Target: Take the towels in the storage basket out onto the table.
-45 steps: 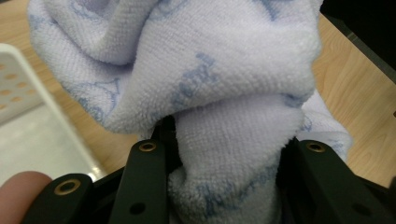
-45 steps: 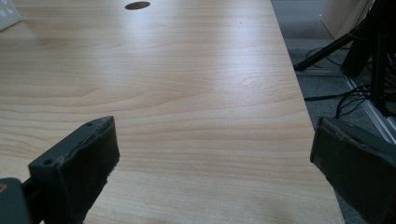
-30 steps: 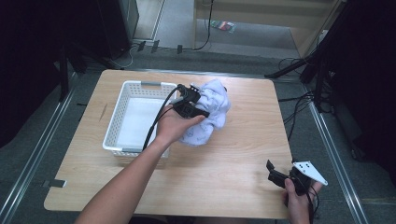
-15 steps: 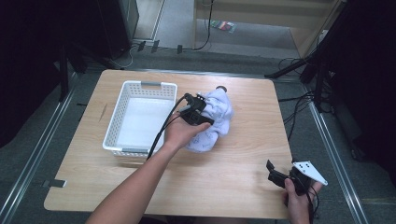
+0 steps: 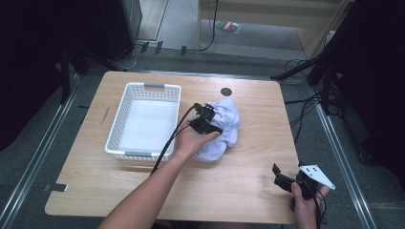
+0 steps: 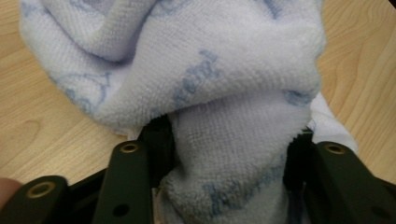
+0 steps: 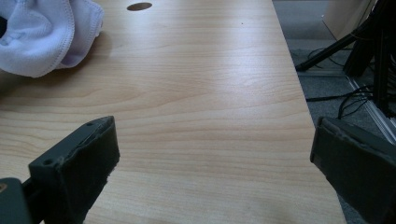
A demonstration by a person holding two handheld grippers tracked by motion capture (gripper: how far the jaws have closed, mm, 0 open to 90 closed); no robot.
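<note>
Pale wood-grain table (image 5: 248, 191) with rounded corners fills the middle of the room, standing on grey floor with dark gear and cables around it. Near its centre lies a crumpled white towel (image 5: 224, 129), soft looped terry with faded blue lettering, bunched into a loose mound just right of the basket. The left gripper (image 5: 210, 121) is clamped on the towel: in the left gripper view a thick fold of the cloth (image 6: 229, 154) is squeezed between the two black jaws, whose brass-ringed screw holes show at the bottom. The left hand (image 5: 193, 140) holds that tool, a black cable trailing back along the forearm. Beside the towel sits a white plastic basket (image 5: 117, 126), rectangular, with perforated walls and a grey handle slot. A small dark round hole (image 5: 226, 91) marks the tabletop beyond the towel. Well apart, at the near right corner, the right gripper (image 5: 279, 176) rests low with its jaws spread wide over bare wood, its padded faces worn and rough.
</note>
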